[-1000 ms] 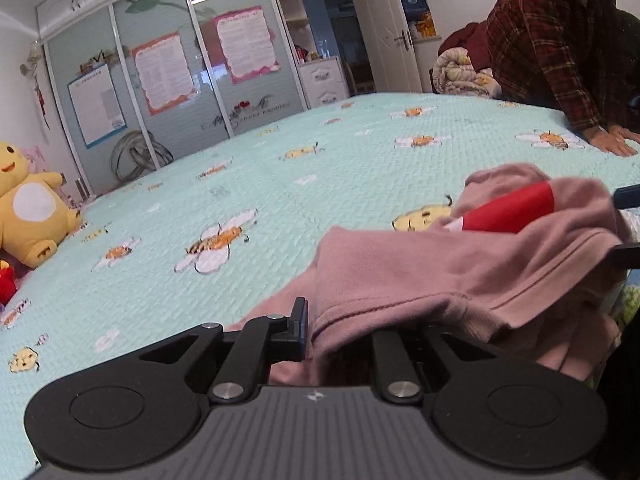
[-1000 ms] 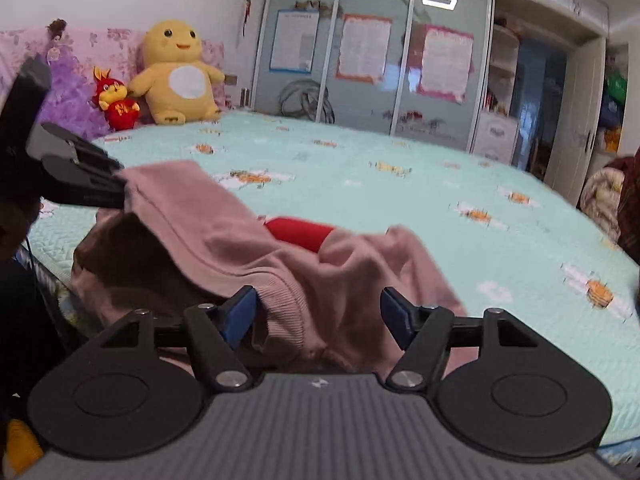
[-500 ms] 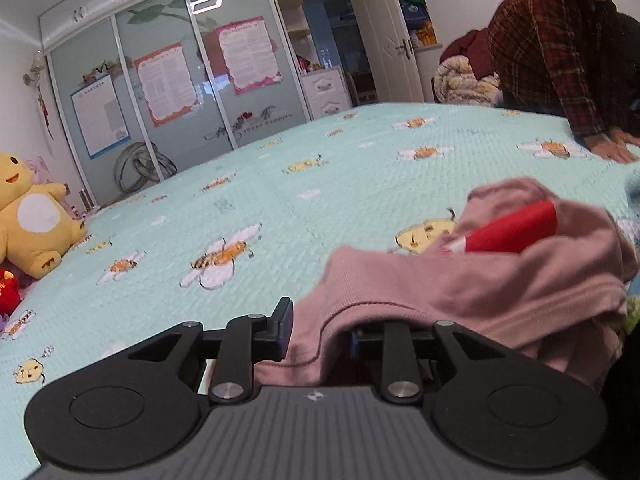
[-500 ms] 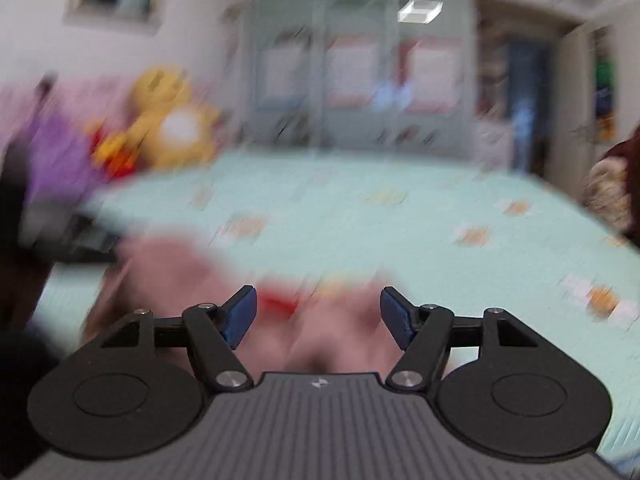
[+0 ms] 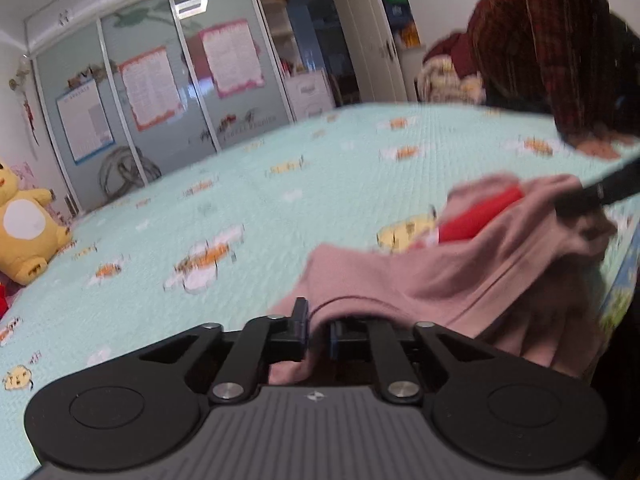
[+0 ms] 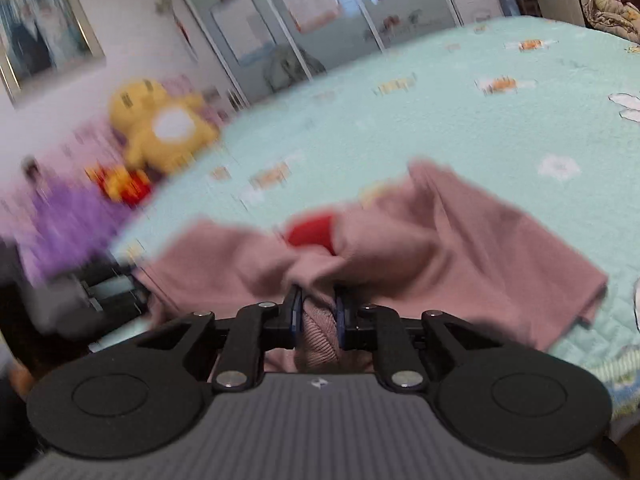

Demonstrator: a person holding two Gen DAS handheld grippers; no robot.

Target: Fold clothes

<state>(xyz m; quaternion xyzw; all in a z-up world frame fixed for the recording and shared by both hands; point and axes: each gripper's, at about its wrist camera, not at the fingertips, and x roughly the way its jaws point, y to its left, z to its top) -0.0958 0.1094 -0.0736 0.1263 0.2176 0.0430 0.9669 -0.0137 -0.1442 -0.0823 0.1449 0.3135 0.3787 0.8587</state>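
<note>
The left hand-held gripper [image 5: 318,330] is closed to a narrow gap, its 2 pads pinching a pink hem of the garment [image 5: 460,276]; its jaws have just been closing on that cloth. The right hand-held gripper [image 6: 318,320] has just been closing too, and its blue pads now clamp a ribbed fold of the same garment [image 6: 440,240]. The garment lies bunched at the near edge of the bed [image 5: 280,184], a red patch [image 5: 476,216] showing in its folds. In the left view the right hand-held gripper's black arm reaches into the cloth near the bed's right edge. Beyond it a person [image 5: 560,48] leans on the bed. A yellow plush [image 5: 24,228] sits at the left edge.
</note>
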